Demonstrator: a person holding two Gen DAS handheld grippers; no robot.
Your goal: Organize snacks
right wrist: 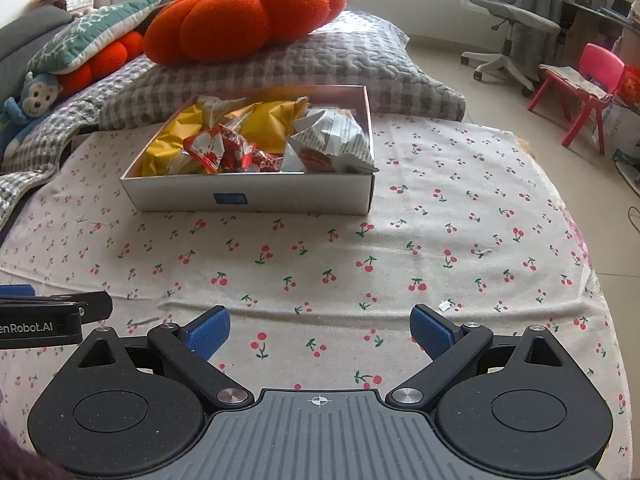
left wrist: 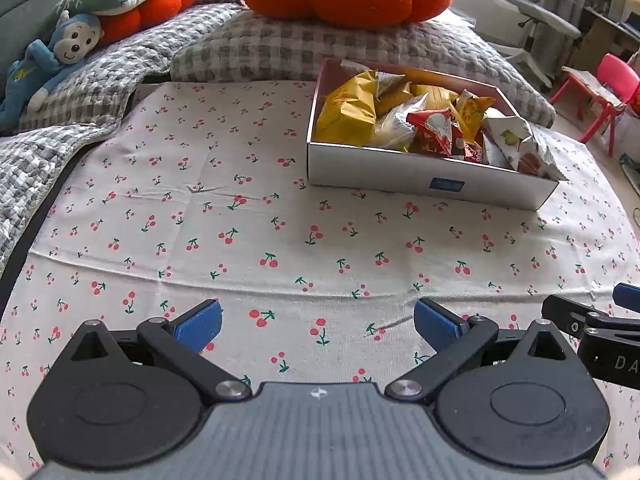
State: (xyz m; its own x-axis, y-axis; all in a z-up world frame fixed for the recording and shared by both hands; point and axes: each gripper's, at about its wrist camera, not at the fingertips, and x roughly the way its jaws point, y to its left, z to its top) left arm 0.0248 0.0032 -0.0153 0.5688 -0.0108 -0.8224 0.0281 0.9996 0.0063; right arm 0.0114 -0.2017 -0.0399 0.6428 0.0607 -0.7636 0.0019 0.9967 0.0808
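Two low wrist views, side by side, facing forward; both share the snack box (left wrist: 424, 184) (mid-distance)

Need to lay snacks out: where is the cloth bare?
Bare cherry-print cloth between the white cardboard box and both open hand-held grippers, also right of the box. Crowded: box interior, grey checked pillow behind.

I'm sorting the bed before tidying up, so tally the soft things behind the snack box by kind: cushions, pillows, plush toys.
Orange pumpkin cushions: 2, the big one on top and a smaller one tucked under the green pillow
Green patterned pillows: 1
Grey checked pillows: 1
Blue monkey plush toys: 1
Total: 5
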